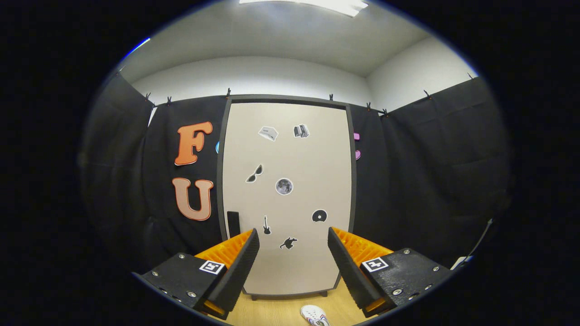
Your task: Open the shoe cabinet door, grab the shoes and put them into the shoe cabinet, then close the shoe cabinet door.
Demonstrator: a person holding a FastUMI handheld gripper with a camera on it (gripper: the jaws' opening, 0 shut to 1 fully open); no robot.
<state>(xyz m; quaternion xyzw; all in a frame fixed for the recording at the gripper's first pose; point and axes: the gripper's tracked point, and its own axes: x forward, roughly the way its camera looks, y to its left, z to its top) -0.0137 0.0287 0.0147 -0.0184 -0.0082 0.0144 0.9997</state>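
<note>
I am looking straight at a tall beige shoe cabinet with a dark frame point(286, 194), standing against the black cloth wall on a pale wooden floor point(272, 312). Its single door is shut and dotted with small stickers, so I cannot tell what is inside. A short dark bar handle point(233, 223) sits on the door's left side, at about ten o'clock from my tool point(293, 244), just beyond the left fingertip.

The tool is spread wide and holds nothing; the door's lower half shows between its fingers.

A white clog-style shoe with red and blue trim point(315, 315) lies on the floor at six o'clock, below and between the fingers, close in front of the cabinet.

I judge the step in hand is opening the door. To do it well I would swing left toward the handle, straddle the bar with both fingers, close firmly, then pull outward along the door's arc, keeping clear of the shoe.
</note>
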